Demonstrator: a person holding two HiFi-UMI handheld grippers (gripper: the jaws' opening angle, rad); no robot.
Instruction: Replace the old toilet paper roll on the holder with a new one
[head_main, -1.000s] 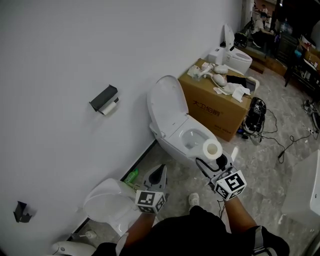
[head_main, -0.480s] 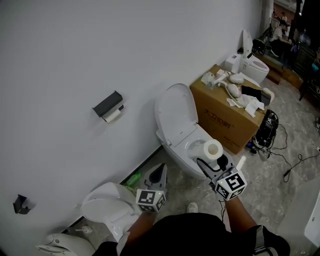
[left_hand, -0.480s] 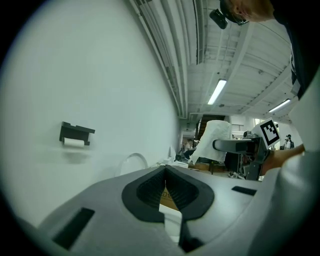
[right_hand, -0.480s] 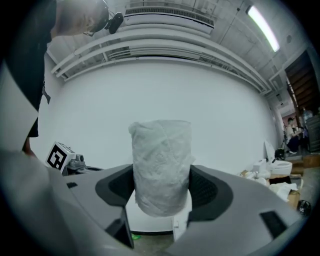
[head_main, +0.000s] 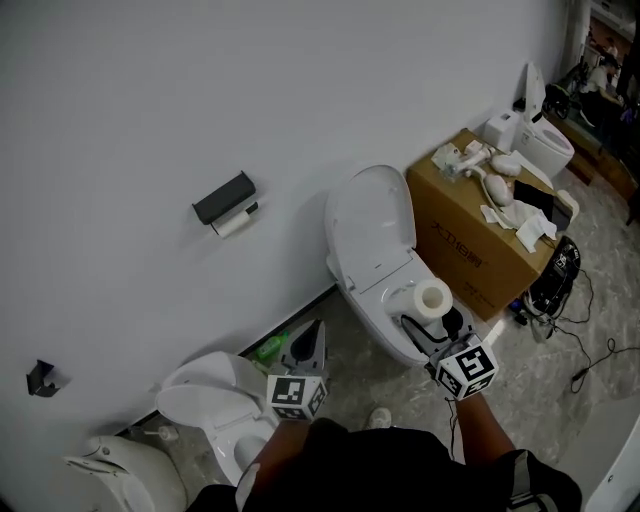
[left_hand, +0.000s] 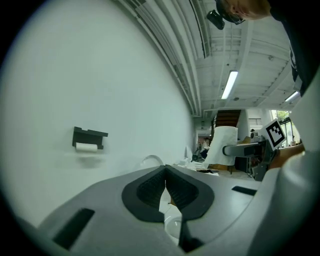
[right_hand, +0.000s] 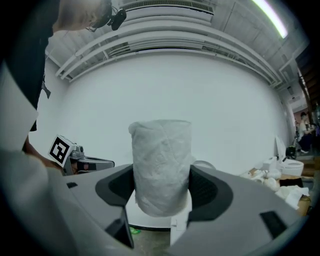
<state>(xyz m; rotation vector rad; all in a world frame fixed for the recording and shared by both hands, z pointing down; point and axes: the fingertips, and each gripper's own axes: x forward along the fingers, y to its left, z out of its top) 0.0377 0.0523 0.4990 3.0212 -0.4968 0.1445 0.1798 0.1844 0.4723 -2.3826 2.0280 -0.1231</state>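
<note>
Gripping the new roll (right_hand: 161, 165) upright, right tongs (right_hand: 161, 194) press their pads into its sides; from the head view it sits above the open toilet (head_main: 372, 215). Left tongs (left_hand: 165, 186) alongside, tips together, nothing between them. Farther off, holder (head_main: 224, 197) on the wall, thin old roll (head_main: 232, 222) just under it, well apart from both tongs.

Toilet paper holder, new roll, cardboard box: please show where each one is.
toilet paper holder (head_main: 224, 198), head view, on its black cover.
new roll (right_hand: 161, 165), right gripper view, on its side.
cardboard box (head_main: 470, 250), head view, on its printed face.
</note>
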